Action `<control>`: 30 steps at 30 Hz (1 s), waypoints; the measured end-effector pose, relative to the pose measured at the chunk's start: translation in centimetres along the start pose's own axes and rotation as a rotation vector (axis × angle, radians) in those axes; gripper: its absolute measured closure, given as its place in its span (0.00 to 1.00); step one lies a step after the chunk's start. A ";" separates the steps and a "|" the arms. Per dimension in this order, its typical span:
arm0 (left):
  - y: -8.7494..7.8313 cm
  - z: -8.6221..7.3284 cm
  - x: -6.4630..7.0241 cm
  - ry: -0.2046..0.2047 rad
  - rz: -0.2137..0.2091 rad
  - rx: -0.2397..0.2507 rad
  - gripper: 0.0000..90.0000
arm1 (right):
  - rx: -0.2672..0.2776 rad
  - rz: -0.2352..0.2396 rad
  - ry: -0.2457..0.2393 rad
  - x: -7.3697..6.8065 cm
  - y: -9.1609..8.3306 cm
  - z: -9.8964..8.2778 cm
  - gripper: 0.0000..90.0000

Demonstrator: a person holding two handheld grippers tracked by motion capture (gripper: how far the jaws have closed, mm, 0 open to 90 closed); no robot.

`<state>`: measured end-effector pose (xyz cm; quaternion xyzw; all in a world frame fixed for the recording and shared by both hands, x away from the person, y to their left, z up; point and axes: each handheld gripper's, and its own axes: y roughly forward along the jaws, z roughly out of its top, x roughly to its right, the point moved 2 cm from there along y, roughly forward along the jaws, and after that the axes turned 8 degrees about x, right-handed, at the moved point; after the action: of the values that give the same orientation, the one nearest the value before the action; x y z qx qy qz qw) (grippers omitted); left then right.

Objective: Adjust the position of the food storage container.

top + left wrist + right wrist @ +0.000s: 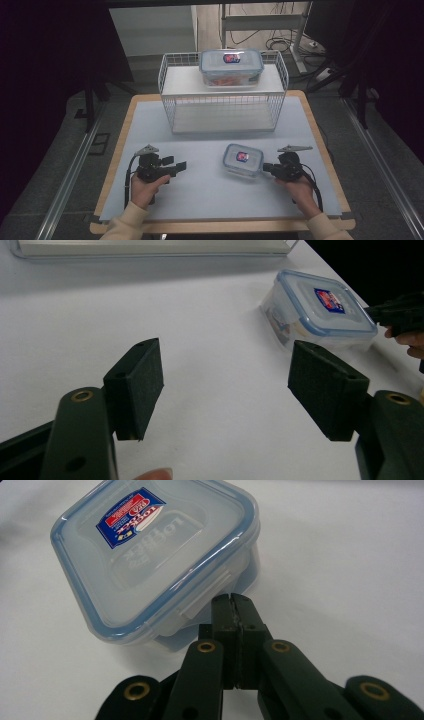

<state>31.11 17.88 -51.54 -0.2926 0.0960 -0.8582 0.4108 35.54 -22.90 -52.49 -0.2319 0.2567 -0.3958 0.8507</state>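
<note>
Wire rack (223,107), two containers, table (210,175)

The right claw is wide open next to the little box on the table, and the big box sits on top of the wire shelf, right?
Not quite. The right claw is shut, its jaws pressed together beside the little box, as the right gripper view shows. The big box does sit on the wire shelf.

The small container's (155,560) contents blur behind frosted walls, and its label's (242,156) print is too small to read.

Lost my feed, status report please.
Left tongs open, nothing between them. Right tongs shut, tips at small container latch. Big container on wire rack.
</note>
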 end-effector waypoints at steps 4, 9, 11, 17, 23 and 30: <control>0.0 0.0 0.0 0.000 0.000 0.000 0.34 | -0.002 0.014 -0.013 -0.4 0.7 0.2 1.00; 0.0 -0.1 0.0 -0.003 -0.002 -0.003 0.34 | 0.007 0.016 -0.016 -0.3 0.5 0.2 1.00; 0.0 0.0 0.0 -0.003 -0.002 -0.001 0.34 | 0.020 0.023 -0.016 -0.4 -0.2 0.1 1.00; -0.1 0.0 -0.1 0.001 0.000 -0.002 0.34 | -0.006 0.076 -0.051 -2.2 -1.2 -1.1 0.99; 0.0 -0.1 0.1 0.002 0.000 -0.007 0.34 | -0.042 0.125 -0.084 -4.0 -0.7 -1.9 1.00; 0.1 -0.1 0.0 0.006 0.002 -0.010 0.34 | -0.065 0.159 -0.141 -5.8 1.7 -1.8 1.00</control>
<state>31.07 17.83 -51.65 -0.2919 0.1018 -0.8581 0.4100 32.15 -17.70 -53.40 -0.2653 0.2265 -0.3014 0.8874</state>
